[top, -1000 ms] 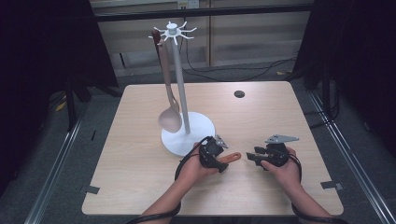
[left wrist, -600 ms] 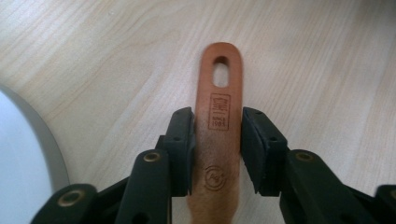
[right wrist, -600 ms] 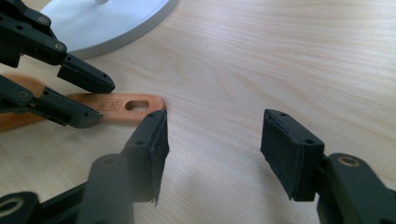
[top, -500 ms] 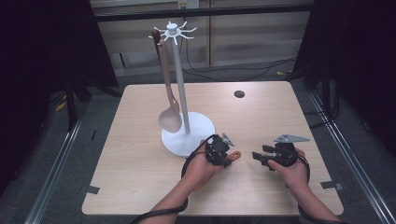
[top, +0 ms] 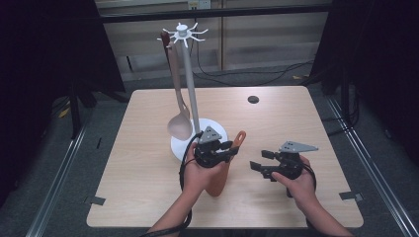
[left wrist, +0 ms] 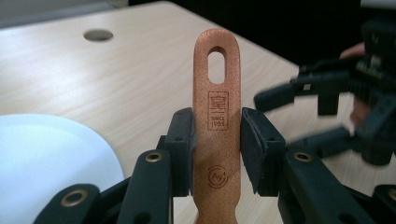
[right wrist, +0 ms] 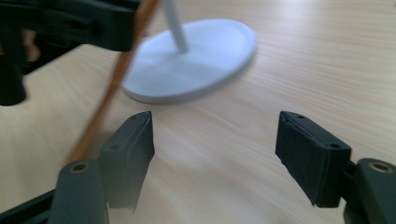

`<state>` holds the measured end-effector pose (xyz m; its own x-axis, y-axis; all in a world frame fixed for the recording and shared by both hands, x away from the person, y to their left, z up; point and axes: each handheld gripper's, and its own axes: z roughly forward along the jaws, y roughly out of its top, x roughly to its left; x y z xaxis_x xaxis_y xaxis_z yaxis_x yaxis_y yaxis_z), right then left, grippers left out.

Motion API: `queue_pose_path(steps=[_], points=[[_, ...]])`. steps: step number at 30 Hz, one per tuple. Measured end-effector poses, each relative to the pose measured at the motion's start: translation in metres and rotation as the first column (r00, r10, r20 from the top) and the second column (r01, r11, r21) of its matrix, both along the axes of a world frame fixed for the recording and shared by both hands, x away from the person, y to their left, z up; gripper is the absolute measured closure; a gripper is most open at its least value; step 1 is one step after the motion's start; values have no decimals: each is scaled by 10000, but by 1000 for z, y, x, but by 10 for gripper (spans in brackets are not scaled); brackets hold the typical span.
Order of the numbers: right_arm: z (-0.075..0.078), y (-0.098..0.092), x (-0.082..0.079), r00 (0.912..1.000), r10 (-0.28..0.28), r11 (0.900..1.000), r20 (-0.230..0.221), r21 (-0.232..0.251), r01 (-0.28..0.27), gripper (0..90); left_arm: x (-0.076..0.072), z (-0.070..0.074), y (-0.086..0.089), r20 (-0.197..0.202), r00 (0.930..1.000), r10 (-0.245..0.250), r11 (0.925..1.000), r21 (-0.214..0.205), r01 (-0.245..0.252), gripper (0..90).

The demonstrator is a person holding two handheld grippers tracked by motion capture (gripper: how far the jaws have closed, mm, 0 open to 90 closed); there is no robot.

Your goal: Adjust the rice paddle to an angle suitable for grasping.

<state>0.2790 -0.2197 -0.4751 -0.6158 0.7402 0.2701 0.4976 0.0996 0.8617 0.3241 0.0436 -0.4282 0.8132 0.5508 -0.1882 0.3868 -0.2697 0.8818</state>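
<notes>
Since a second ago, the left gripper has tipped the orange-brown utensil up from lying flat on the wooden table to a steep tilt: its slotted handle end now points up and away, beside the white round base of the hanging rack, while its broad end reaches down toward the table on the person's side of that base. The right gripper, which was at the utensil's other end back then, has pulled off to the right of the base and is now apart from the utensil. In the left gripper view the left gripper's two black pads press on either side of the utensil's handle, just below the oval hanging slot and level with a stamped mark, so those tongs are clamped narrow on the utensil. In the right gripper view the right gripper's jaws stand wide with bare table between them, the rack's base lying ahead and the utensil slanting past as a blurred orange strip at the left. A pale spoon hangs from one of the rack's top prongs, its bowl just above the left side of the base. A small dark round hole sits in the tabletop well beyond the base, to its right.
</notes>
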Motion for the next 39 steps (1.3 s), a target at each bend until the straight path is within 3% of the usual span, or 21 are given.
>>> queue_pose_path(steps=[4,7,8,11,12,13,17,23,32,33,36,37,39], points=[[7,25,-4,9974,636,9973,345,334,-647,292,-8,4,7,327,9981,529,9954,-813,-501,661],[8,36,-5,9959,824,9952,374,502,-843,320,-14,8,9,622,9937,927,9924,-867,-872,661],[8,42,-5,9954,886,9941,370,597,-907,343,-14,9,10,643,9936,931,9898,-1144,-853,661],[6,50,-2,9955,883,9921,343,863,-910,407,-16,11,12,633,9903,1234,9865,-1166,-1154,660],[5,52,-1,9952,905,9908,378,976,-938,434,-17,11,11,664,9892,1307,9832,-1371,-1207,660],[5,54,0,9950,921,9900,376,1037,-956,444,-18,12,12,722,9892,1279,9855,-1218,-1185,660],[9,64,3,9934,916,9840,687,1468,-1009,512,-21,12,12,779,9867,1427,9797,-1531,-1295,660],[13,75,7,9941,570,9816,924,1764,-727,614,-25,16,12,950,9826,1599,9799,-1352,-1464,660],[19,76,9,9942,236,9807,1047,1907,-434,712,-28,19,14,1229,9764,1773,9770,-1410,-1597,659],[20,75,9,9943,179,9800,1050,1954,-383,740,-29,19,13,1261,9755,1804,9743,-1588,-1596,659],[20,75,9,9942,152,9767,1068,2113,-377,779,-30,21,13,1332,9737,1851,9751,-1484,-1650,659],[20,75,9,9935,175,9772,1125,2084,-408,810,-30,20,13,1357,9728,1876,9722,-1670,-1642,659],[22,77,6,9894,161,9813,1444,1876,-434,831,-30,22,14,1402,9729,1836,9734,-1642,-1601,658]])
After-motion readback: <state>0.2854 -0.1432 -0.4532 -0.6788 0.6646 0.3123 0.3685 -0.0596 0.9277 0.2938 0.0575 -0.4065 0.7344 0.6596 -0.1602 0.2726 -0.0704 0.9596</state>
